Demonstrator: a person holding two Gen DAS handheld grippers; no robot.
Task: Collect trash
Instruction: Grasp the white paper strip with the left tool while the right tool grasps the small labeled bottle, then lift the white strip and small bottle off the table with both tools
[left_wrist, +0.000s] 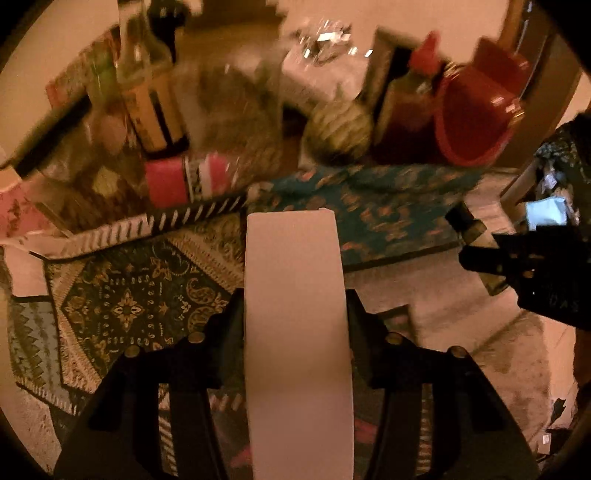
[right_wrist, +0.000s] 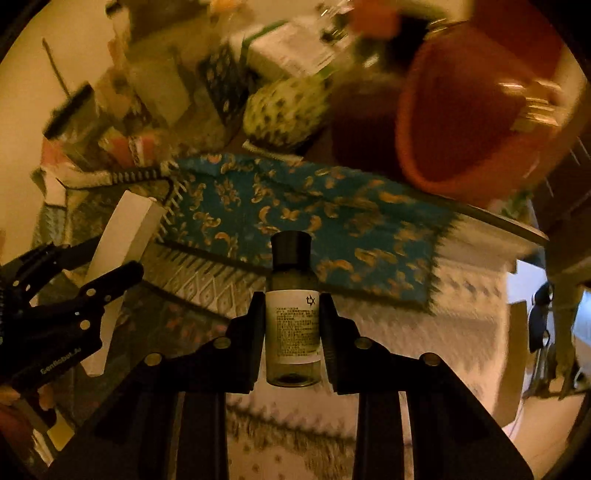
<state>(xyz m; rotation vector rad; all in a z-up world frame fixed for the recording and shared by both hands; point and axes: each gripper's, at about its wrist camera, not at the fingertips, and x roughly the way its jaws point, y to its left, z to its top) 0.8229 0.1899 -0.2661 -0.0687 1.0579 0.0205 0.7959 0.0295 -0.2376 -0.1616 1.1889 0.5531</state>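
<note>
Two items were held clear above the cluttered tabletop (right_wrist: 491, 225), apparently for carrying to a bin. Left hand-held gripper (left_wrist: 295, 321) clamped a white box (left_wrist: 295, 314) by its sides. Right hand-held gripper (right_wrist: 292, 317) pinched a small bottle (right_wrist: 292, 325) across its label, cap forward.

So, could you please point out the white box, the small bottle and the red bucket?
white box (left_wrist: 295, 314): left wrist view, on its broad front face.
small bottle (right_wrist: 293, 325): right wrist view, on its white label.
red bucket (right_wrist: 461, 122): right wrist view, on its inner wall.
</note>
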